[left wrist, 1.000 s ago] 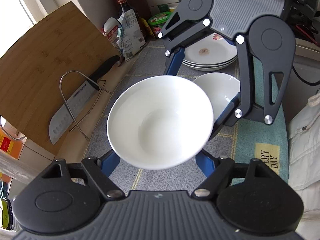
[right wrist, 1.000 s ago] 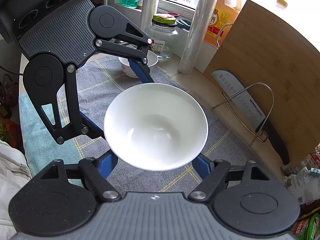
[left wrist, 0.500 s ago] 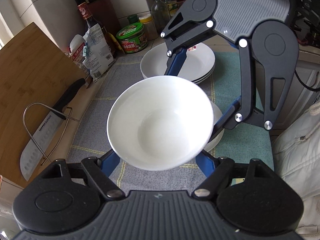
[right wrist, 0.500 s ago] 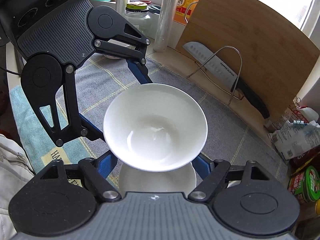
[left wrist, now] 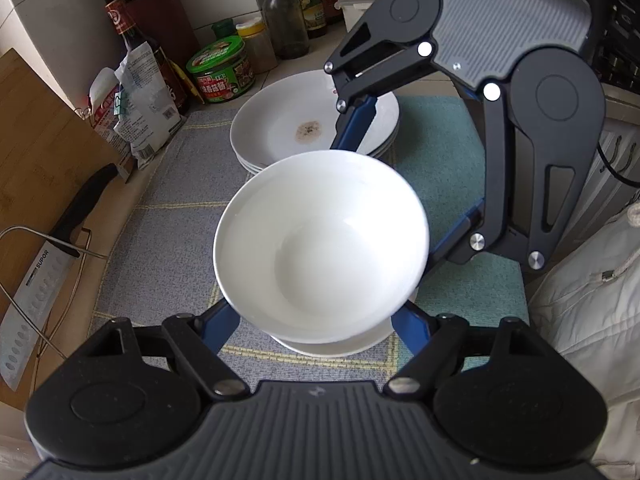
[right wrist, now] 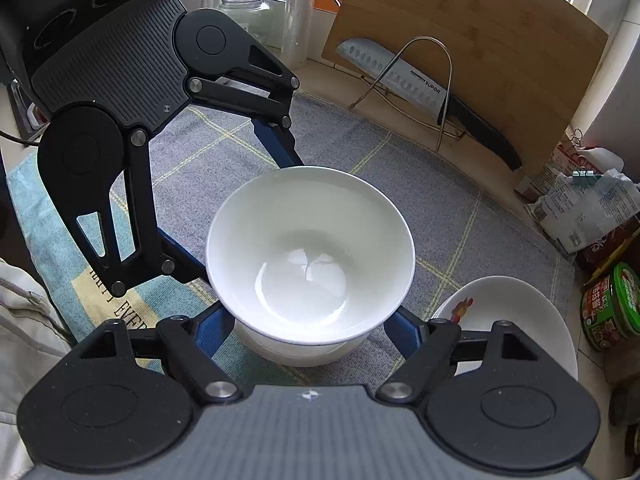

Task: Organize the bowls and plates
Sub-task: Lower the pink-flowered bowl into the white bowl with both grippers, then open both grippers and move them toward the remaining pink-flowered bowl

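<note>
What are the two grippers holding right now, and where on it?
Both hold one white bowl by its outer sides: left gripper, right gripper, fingers crossing beneath its rim.

Two white ceramic bowls: upper bowl (left wrist: 320,240) over lower bowl (left wrist: 340,342). One stack of white shallow plates (left wrist: 288,128), at least three deep. Two black claws: left claw (left wrist: 316,320), right claw (right wrist: 308,324). One steel cleaver with black handle (right wrist: 420,88). One bamboo cutting board (right wrist: 500,40). One green-lidded round tin (left wrist: 220,70). One wire rack (right wrist: 424,80).
</note>
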